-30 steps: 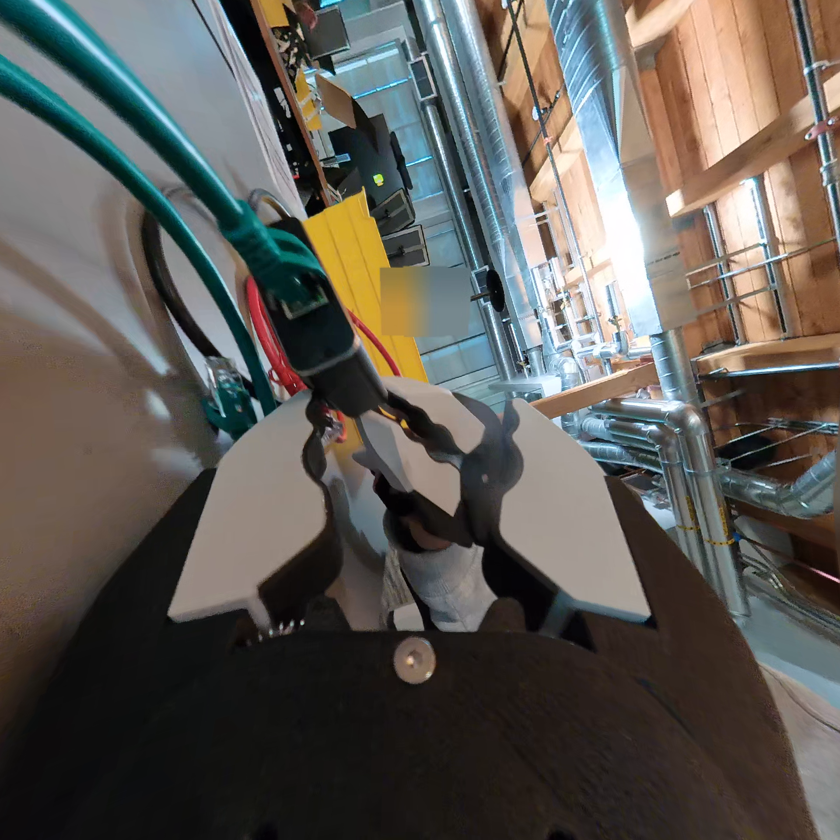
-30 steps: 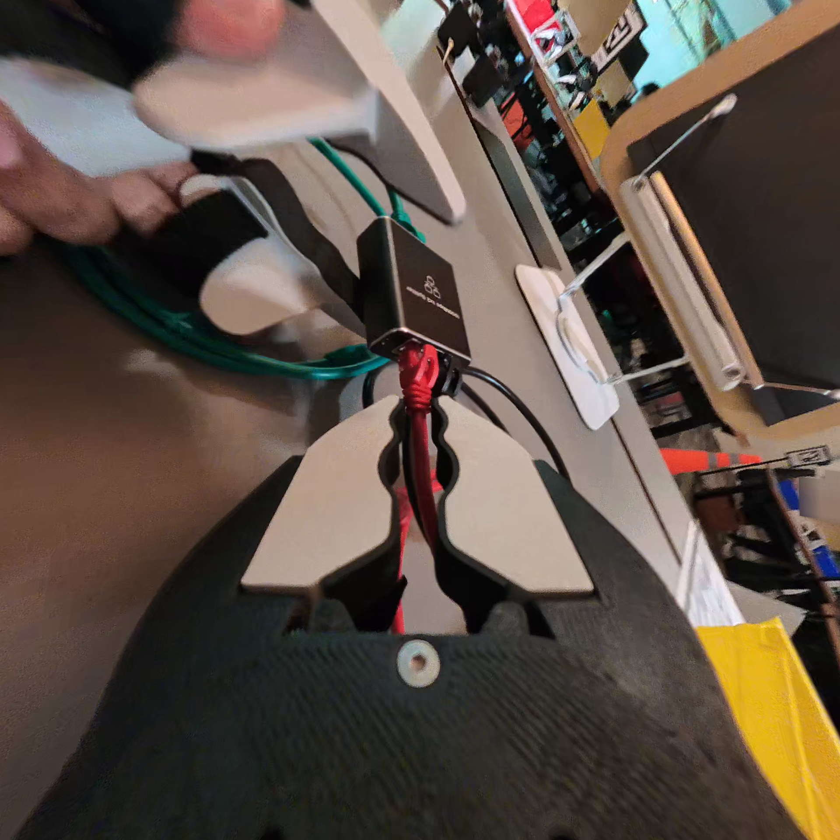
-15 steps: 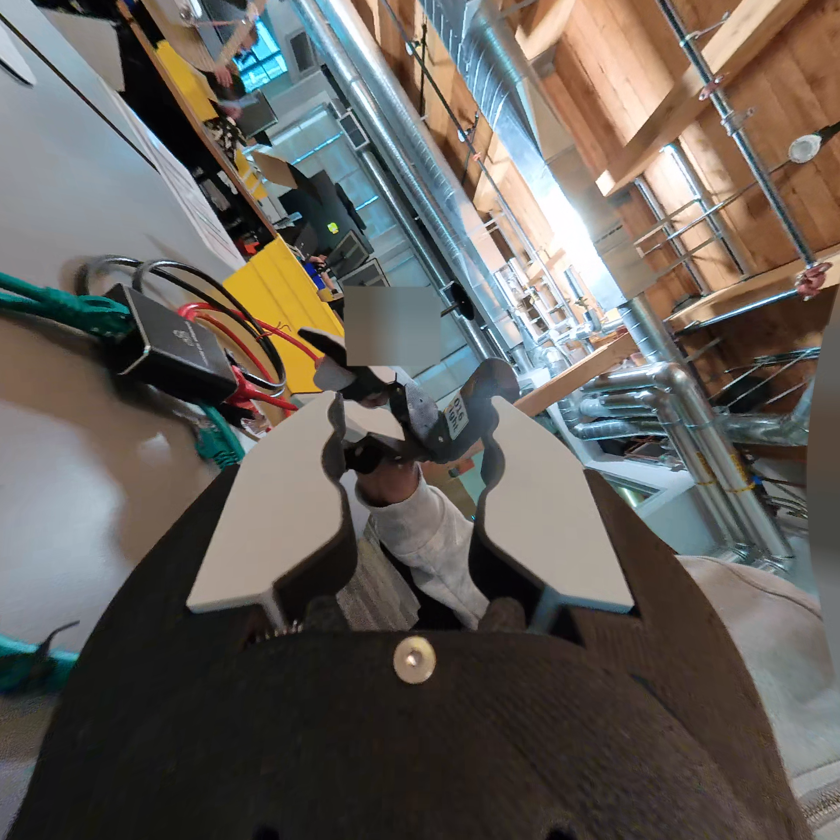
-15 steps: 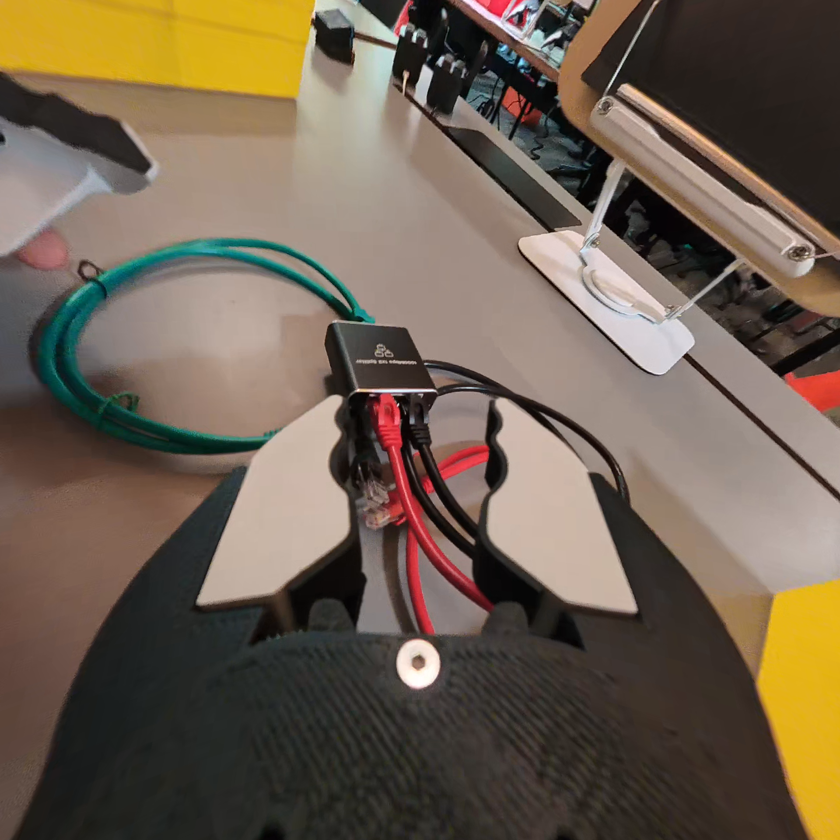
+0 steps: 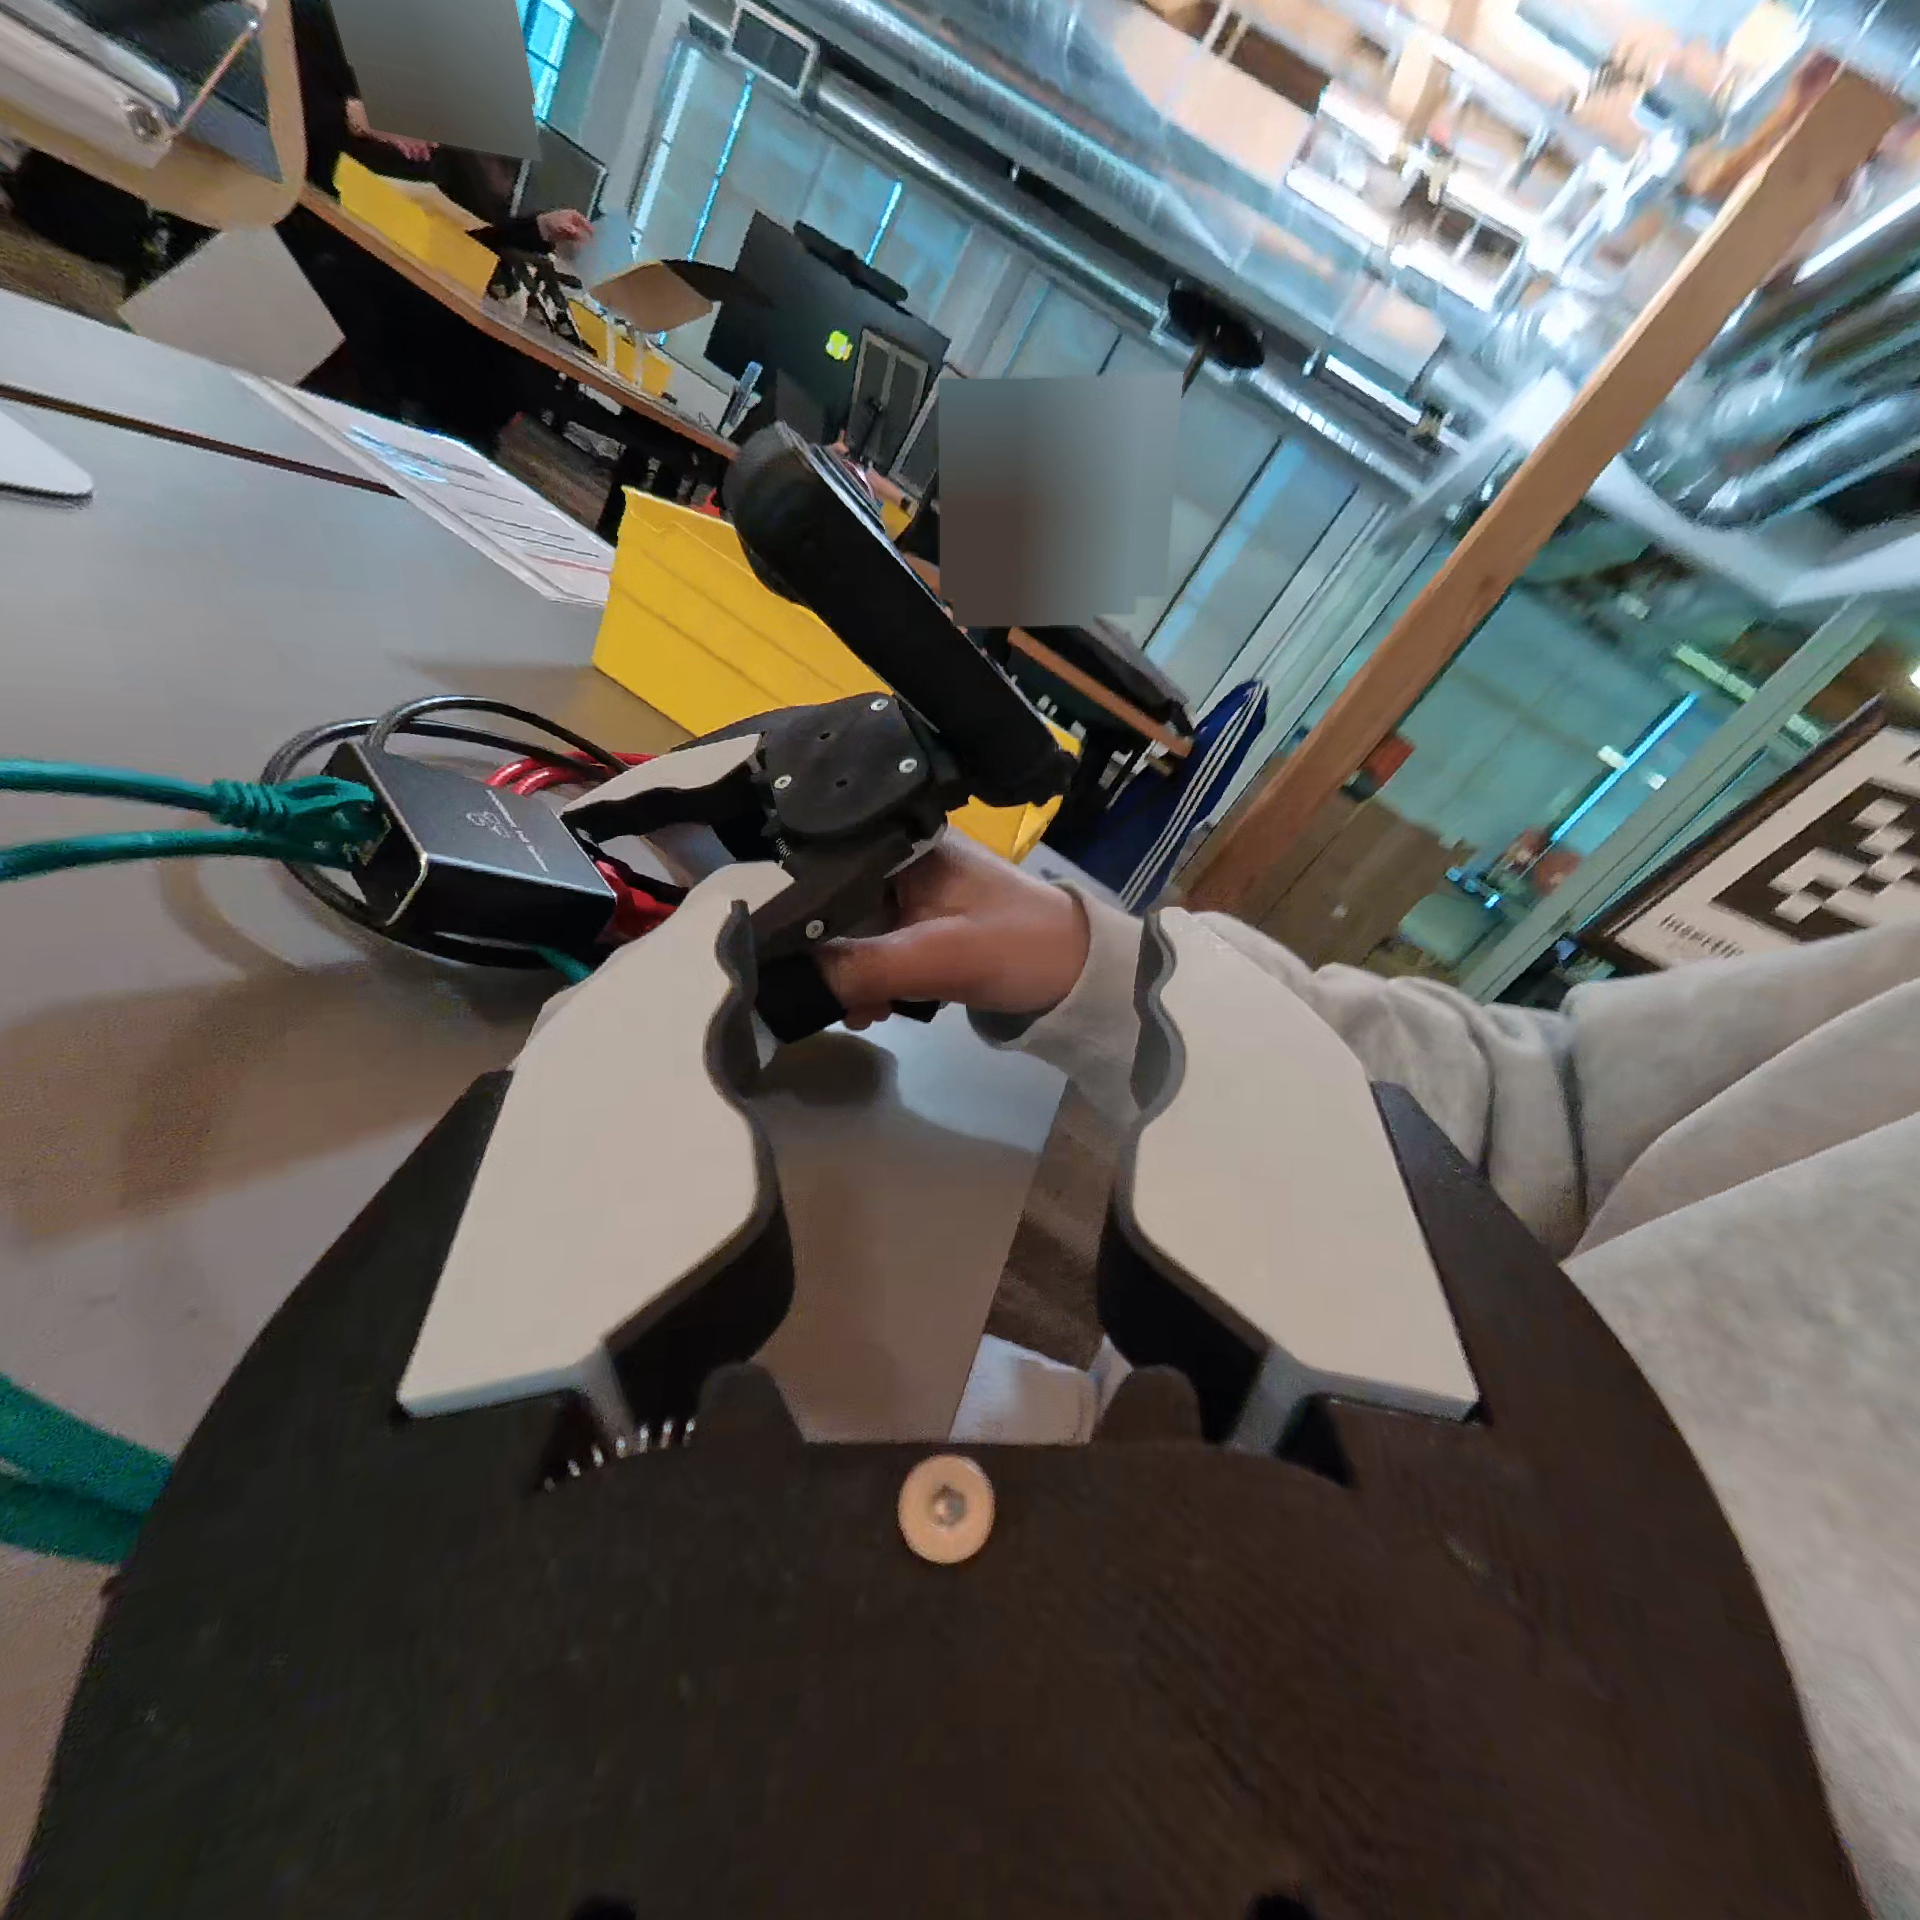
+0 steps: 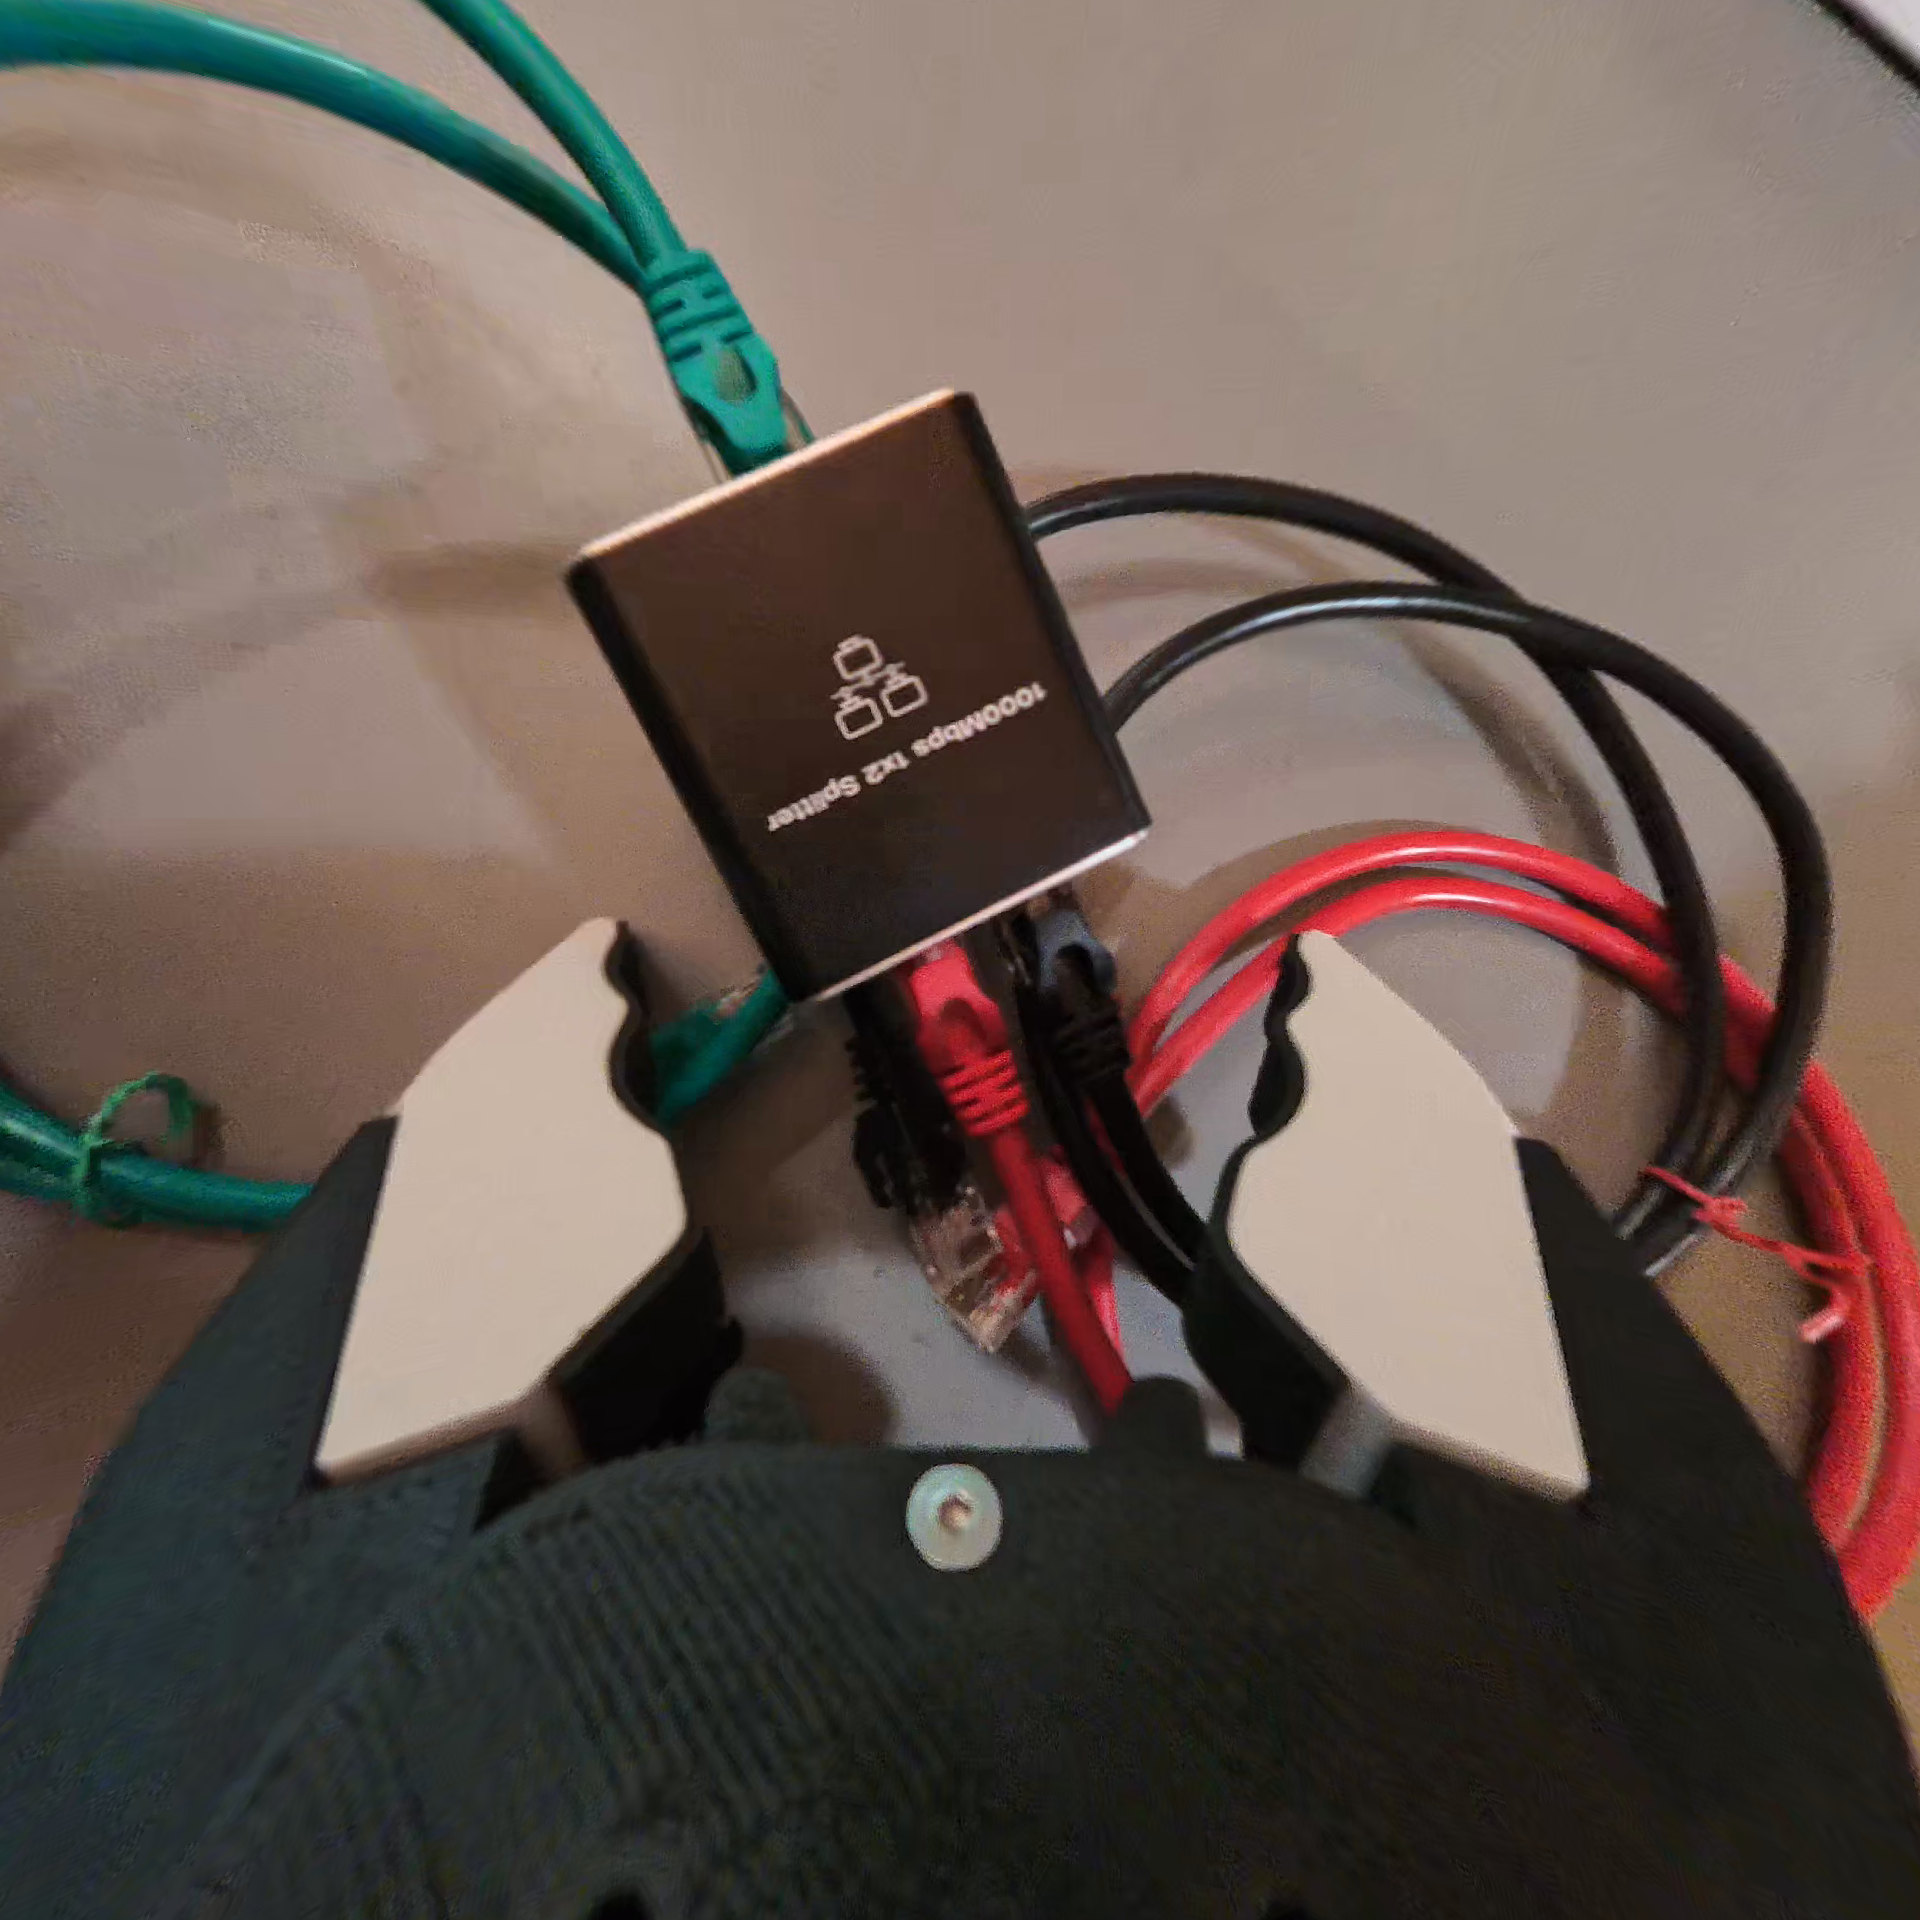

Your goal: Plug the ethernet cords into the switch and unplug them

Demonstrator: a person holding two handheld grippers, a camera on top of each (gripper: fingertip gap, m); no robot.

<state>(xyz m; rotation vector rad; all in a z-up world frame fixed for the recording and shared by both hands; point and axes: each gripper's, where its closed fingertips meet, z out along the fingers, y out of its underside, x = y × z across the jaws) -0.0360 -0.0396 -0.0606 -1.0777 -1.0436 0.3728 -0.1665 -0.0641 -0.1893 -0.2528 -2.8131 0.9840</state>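
Observation:
The small black switch [image 6: 862, 686] lies flat on the grey table [image 6: 1351, 260]. A green cord [image 6: 717, 353] is plugged into its far end. A red cord [image 6: 966, 1029] and a black cord [image 6: 1081, 1018] are plugged into its near end. A loose clear plug [image 6: 966, 1268] and a loose green plug [image 6: 717, 1029] lie by that end. My right gripper [image 6: 956, 940] is open and empty, its fingers either side of the red and black cords. My left gripper [image 5: 940, 925] is open and empty, back from the switch [image 5: 478, 842], with the right gripper [image 5: 665, 790] beyond it.
Red cord coils [image 6: 1766, 1091] and black cord loops [image 6: 1662, 727] lie right of the switch; a tied green bundle [image 6: 125, 1174] lies left. A yellow bin [image 5: 707, 634] stands behind the switch, with papers [image 5: 457, 499] farther back. A person's grey sleeve [image 5: 1558, 1143] fills the right.
A second ago my left gripper held the switch up and my right was shut on the red cord. Both have let go; the switch lies on the table and the left has drawn back.

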